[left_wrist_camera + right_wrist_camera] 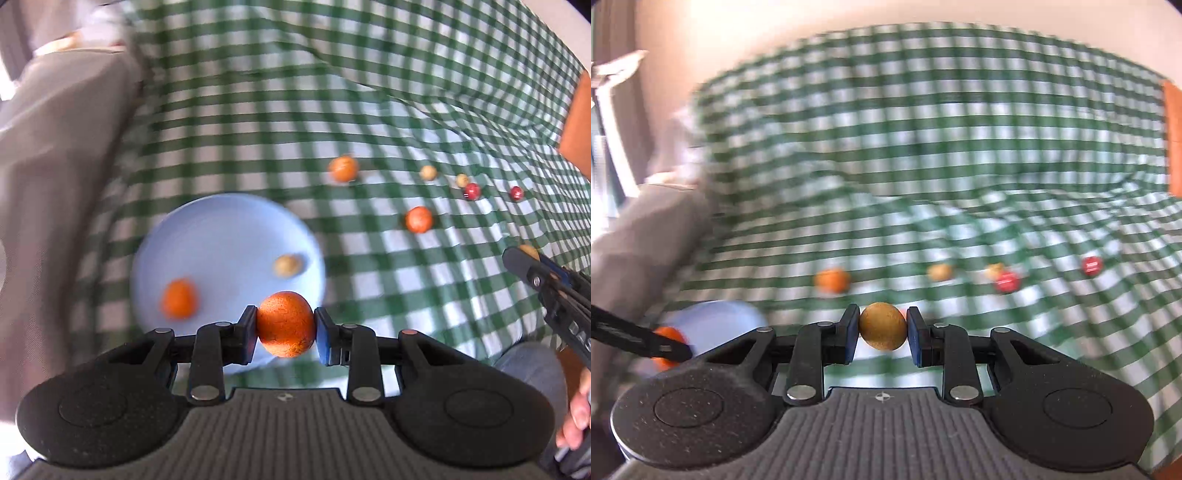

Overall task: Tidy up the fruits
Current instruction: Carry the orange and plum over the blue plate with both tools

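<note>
My left gripper [285, 326] is shut on an orange fruit [285, 323] and holds it above the near edge of a light blue plate [221, 236]. The plate holds an orange fruit [179, 298] and a small tan fruit [287, 265]. My right gripper [882, 326] is shut on a tan-yellow round fruit [882, 325] above the checked cloth. It shows in the left wrist view [532, 264] at the right. The plate [713, 319] shows at the left of the right wrist view, with the left gripper's orange fruit [666, 345] over it.
Loose on the green-and-white checked cloth [369, 92] lie two orange fruits [343, 168] [418, 219], two small tan fruits [428, 172] [461, 180] and two small red fruits [472, 191] [516, 193]. A grey fabric surface [55, 166] borders the left. An orange object [578, 129] stands at the right edge.
</note>
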`<state>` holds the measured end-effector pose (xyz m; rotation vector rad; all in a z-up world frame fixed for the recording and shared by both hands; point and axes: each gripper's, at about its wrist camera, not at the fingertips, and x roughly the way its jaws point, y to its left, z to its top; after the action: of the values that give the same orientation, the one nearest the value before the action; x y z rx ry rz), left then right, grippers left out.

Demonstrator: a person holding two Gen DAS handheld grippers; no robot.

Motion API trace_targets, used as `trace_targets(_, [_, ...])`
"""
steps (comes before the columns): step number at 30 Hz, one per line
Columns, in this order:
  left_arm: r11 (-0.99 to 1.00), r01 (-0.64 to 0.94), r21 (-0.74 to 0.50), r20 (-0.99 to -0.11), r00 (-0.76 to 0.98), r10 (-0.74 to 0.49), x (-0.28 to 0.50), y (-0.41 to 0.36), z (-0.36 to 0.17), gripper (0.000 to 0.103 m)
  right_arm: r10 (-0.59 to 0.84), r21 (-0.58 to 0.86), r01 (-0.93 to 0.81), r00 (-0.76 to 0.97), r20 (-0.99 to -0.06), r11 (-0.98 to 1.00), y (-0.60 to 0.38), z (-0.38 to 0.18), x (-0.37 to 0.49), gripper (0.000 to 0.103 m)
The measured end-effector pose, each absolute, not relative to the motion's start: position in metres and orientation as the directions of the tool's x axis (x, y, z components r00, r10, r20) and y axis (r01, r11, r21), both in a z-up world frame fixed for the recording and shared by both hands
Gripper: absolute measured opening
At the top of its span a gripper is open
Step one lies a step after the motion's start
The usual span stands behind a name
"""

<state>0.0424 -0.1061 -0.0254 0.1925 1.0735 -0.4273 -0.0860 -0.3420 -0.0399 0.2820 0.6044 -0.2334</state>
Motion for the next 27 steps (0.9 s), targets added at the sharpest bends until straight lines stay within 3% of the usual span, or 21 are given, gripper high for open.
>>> trace_targets(3, [0.920,0.390,-0.052,-0.873,0.429,-0.231,0.023,-0.065,-0.013,0.036,-0.019,0.254,0.207,0.808,-0.588,0.945,-0.302,-0.018,-0.094,0.028])
trace_targets(9, [0.940,0.330,-0.090,-0.852,0.463,-0.244,-0.010,-0.007,0.001,0.036,0.110,0.244,0.044,0.806,-0.581,0.969,-0.210,0.009,-0.112,0.028])
trace_targets(17, [0.943,0.307,-0.133,-0.823,0.495,-0.277,-0.029,0.026,0.011,0.036,0.110,0.179,-0.004,0.804,-0.584,0.984,-0.152,0.032,-0.136,0.028])
trace_targets(27, [0.937,0.311,-0.160,-0.801,0.514,-0.307,-0.032,0.028,0.017,0.036,0.093,0.148,-0.009,0.812,-0.576,0.989,-0.160,0.032,-0.141,0.028])
